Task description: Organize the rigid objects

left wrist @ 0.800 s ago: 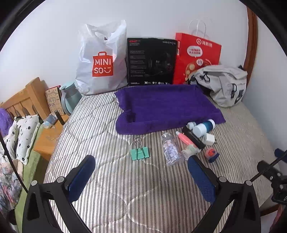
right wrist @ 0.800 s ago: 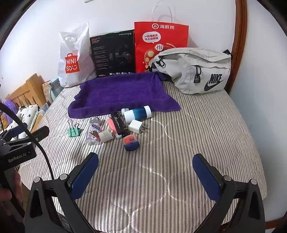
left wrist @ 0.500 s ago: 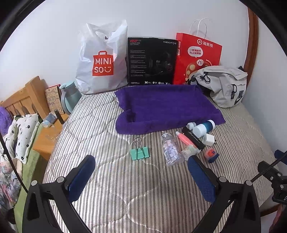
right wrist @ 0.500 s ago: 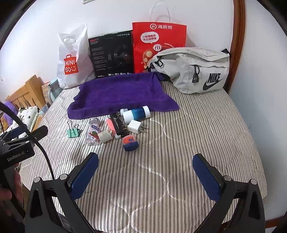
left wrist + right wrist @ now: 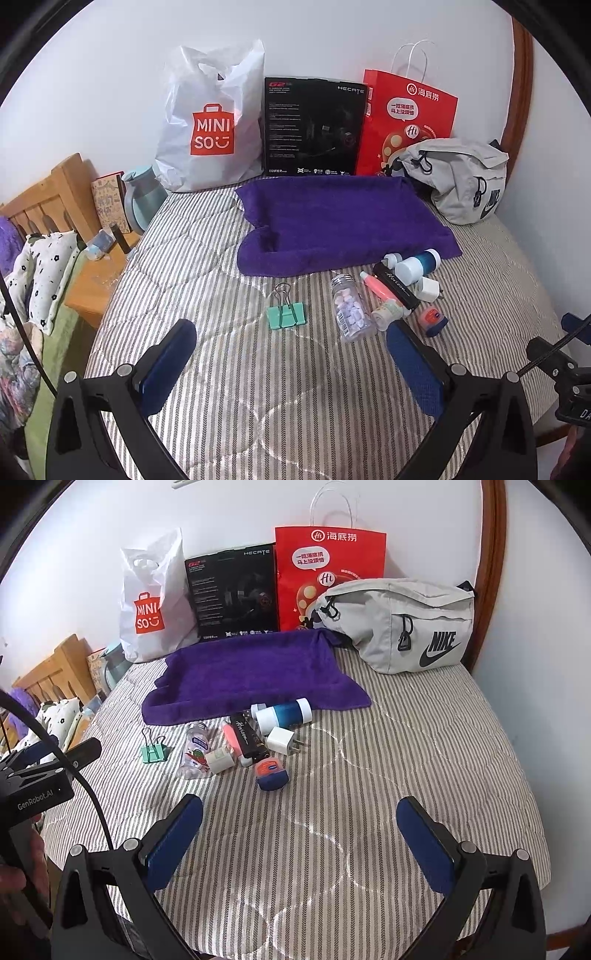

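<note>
Both wrist views look down along the striped bed [image 5: 229,369], sharing the purple towel [image 5: 251,675].

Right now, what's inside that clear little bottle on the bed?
The clear bottle lies on its side, full of small pale purple-and-white tablets. In the right view its label covers part of the contents.
</note>
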`<state>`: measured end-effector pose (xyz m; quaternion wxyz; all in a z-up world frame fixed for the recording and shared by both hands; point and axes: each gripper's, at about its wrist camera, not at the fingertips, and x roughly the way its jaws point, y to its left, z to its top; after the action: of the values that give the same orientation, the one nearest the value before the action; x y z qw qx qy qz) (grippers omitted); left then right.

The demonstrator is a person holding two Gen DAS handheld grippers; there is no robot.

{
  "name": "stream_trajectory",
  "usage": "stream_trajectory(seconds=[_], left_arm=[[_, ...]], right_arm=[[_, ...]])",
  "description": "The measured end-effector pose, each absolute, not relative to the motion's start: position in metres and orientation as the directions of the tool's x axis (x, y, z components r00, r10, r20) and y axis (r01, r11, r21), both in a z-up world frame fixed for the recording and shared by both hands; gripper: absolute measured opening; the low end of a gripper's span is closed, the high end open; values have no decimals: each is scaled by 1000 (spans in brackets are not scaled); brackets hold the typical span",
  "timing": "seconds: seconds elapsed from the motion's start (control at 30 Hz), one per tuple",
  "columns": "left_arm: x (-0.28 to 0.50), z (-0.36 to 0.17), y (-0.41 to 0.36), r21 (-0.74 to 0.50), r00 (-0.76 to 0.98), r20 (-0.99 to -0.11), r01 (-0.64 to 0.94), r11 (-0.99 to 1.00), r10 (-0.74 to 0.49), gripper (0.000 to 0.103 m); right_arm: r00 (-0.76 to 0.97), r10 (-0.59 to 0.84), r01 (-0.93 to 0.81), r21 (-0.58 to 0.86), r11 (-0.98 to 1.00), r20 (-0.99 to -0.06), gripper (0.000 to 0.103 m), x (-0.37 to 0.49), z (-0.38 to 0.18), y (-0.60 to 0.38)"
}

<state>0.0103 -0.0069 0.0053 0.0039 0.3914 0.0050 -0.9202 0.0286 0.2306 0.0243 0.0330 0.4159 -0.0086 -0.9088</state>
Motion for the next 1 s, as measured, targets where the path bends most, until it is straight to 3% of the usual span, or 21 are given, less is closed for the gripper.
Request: stream_trajectory(seconds=[1.0], left_arm=[[9,4,-7,-9,-683,-730,9,-1000,0,103]], right_arm=[[-648,-63,50,41,-998,-759,103,28,25,230]])
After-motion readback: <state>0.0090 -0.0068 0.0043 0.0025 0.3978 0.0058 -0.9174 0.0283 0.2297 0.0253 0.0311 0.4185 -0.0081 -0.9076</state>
